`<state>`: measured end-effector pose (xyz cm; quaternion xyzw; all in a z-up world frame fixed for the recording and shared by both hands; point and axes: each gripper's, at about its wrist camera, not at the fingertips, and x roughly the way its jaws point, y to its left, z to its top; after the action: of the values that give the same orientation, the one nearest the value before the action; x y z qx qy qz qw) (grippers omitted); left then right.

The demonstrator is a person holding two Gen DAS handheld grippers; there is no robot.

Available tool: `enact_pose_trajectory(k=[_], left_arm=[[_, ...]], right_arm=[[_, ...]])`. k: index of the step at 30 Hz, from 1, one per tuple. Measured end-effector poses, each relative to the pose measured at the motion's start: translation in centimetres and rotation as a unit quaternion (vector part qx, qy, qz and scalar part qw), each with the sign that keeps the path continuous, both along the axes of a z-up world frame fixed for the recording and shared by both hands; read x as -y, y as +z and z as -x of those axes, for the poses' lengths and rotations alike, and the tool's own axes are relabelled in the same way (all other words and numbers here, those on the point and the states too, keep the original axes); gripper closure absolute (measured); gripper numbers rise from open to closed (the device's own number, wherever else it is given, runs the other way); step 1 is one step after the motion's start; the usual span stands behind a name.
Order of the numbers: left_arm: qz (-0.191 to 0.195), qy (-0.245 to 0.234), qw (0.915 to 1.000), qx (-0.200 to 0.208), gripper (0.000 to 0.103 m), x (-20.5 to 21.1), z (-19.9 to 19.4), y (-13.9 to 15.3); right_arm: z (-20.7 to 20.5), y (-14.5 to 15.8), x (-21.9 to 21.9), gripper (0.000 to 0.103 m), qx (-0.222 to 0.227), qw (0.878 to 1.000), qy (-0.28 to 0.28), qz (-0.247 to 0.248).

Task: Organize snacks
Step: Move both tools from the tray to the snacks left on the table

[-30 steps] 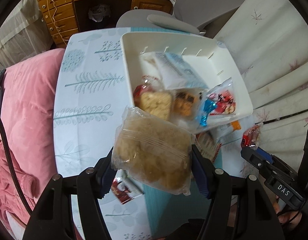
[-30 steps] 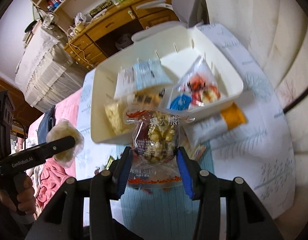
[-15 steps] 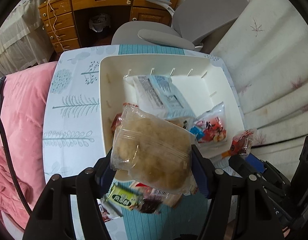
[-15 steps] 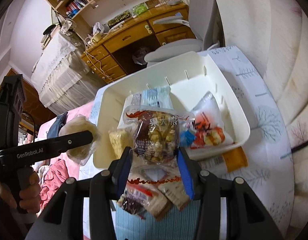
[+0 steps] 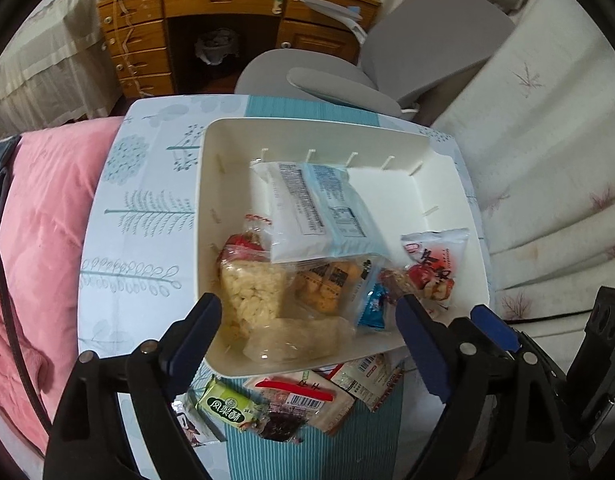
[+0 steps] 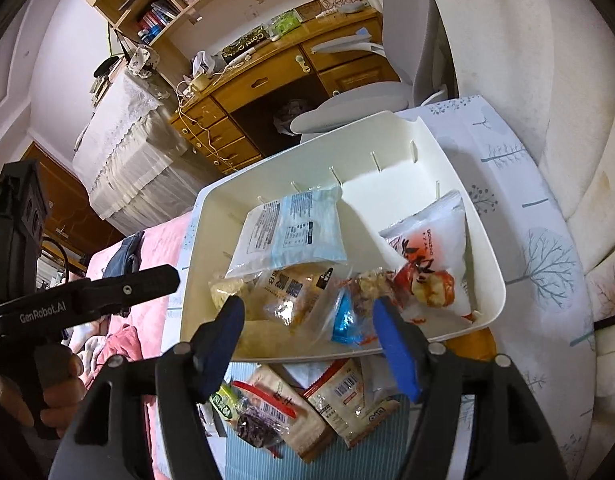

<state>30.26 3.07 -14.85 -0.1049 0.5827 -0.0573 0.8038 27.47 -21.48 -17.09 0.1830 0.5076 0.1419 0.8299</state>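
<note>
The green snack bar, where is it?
In the left wrist view, the green snack bar lies on the table just outside the white bin's near edge, left of the other loose packets.

Far right of the bin stays bare

Snack packets crowd the white bin's near edge; its far right corner is clear floor.

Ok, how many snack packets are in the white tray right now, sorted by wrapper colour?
White tray contents:
Clear wrappers: 4 (puffed-rice packet, biscuit packet, pastry bag, nut packet)
White printed wrappers: 2 (blue-and-white packet, red-and-white packet)
Blue wrappers: 1 (small blue candy)
Total: 7
</note>
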Motion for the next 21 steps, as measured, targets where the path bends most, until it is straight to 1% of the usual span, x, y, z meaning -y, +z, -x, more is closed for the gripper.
enact_pose_trajectory(k=[7, 14, 18, 21], left_arm=[[0.000, 0.033, 0.9995, 0.001, 0.015, -1.7, 1.7, -0.2], [0.007, 0.069, 0.9976, 0.007, 0.015, -4.0, 4.5, -0.5], [0.009, 0.099, 0.9950, 0.011, 0.015, -6.1, 6.5, -0.8], [0.010, 0.122, 0.9925, 0.006, 0.015, -7.6, 7.9, -1.4]], right_arm=[[0.3, -0.1, -0.4, 0.036, -0.003, 1.000, 0.019, -0.014], [1.1, -0.4, -1.1, 0.036, -0.009, 0.999, 0.037, -0.024], [1.9, -0.6, -1.7, 0.036, -0.008, 0.998, 0.051, -0.029], [2.5, -0.9, -2.2, 0.036, -0.010, 0.997, 0.062, -0.032]])
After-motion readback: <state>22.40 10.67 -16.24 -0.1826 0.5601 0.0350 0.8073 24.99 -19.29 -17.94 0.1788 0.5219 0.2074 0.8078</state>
